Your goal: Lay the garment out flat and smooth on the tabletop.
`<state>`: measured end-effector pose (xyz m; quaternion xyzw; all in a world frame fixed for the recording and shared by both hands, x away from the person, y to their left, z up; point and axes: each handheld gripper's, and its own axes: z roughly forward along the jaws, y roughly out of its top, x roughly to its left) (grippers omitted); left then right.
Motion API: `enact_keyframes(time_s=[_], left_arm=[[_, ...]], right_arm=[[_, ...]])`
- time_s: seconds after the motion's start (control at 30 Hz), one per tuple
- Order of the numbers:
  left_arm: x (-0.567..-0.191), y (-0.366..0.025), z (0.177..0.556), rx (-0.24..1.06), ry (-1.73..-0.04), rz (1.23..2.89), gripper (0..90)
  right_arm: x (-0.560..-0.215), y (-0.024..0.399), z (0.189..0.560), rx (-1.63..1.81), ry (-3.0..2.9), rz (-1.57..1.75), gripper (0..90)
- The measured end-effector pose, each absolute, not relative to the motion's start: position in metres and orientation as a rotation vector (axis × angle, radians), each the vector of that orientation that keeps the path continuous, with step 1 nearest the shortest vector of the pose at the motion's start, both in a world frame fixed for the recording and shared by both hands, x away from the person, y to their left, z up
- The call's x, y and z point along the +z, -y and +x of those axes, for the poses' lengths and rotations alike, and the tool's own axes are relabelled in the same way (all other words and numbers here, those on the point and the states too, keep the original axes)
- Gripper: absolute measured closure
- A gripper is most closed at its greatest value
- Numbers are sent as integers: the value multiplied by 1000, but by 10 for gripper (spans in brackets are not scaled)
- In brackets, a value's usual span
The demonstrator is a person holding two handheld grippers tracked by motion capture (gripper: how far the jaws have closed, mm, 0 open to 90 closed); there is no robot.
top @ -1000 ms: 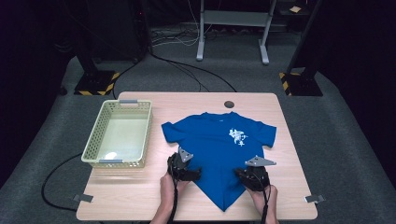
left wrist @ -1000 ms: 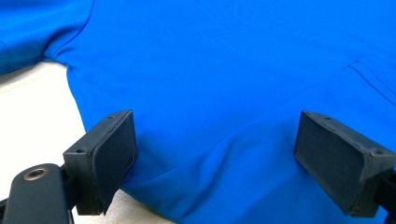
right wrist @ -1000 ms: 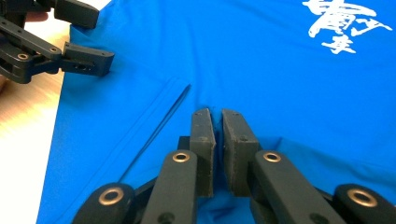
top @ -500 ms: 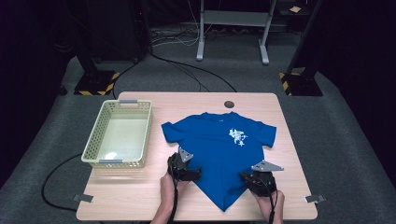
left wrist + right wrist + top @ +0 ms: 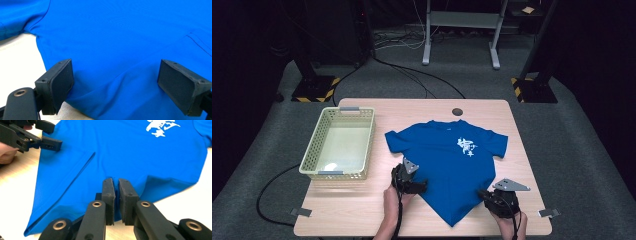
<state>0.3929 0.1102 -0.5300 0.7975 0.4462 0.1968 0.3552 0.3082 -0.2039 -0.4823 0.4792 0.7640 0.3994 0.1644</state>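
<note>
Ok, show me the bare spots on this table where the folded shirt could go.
Bare wood runs along the near edge of the table in front of the basket, and in a narrow strip between basket and shirt. The far edge near the round cap is free too. The near right is crowded: shirt hem and both grippers.

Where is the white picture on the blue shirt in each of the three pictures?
High view: the white print sits right of the middle, on the chest of the blue T-shirt.
Left gripper view: plain blue cloth between the jaws; I see no print there.
Right gripper view: the print is at the top edge, right of centre.
Shared landmark: the shirt's blue cloth, in all three.
</note>
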Motion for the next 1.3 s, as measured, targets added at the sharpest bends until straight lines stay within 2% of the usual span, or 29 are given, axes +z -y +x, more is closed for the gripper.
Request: enact_keyframes(time_s=[0.63, 0.73, 0.8, 0.9, 0.93, 0.97, 1.1, 1.2, 1.3], left_arm=[[-530, -110, 393, 509, -1152, 2063, 129], [-530, -110, 393, 510, -1152, 2063, 129], [-530, -110, 393, 509, -1152, 2063, 129], [-530, -110, 393, 510, -1152, 2061, 129], [-530, -110, 393, 510, -1152, 2061, 129], [-530, -110, 393, 510, -1152, 2060, 130], [-530, -110, 393, 510, -1152, 2060, 129], [-530, -110, 393, 510, -1152, 2061, 129], [-530, -110, 393, 510, -1151, 2063, 130]], right_arm=[[-487, 230, 275, 1108, -2124, 1451, 817], [-485, 237, 266, 1111, -2121, 1466, 762], [-480, 244, 256, 1132, -2106, 1471, 693], [-475, 247, 251, 1148, -2097, 1464, 657], [-470, 251, 247, 1159, -2075, 1462, 580], [-468, 251, 247, 1160, -2075, 1464, 546], [-470, 252, 258, 1142, -2065, 1476, 450], [-488, 240, 289, 1023, -2077, 1524, 321], [-498, 233, 304, 1014, -2090, 1522, 286]])
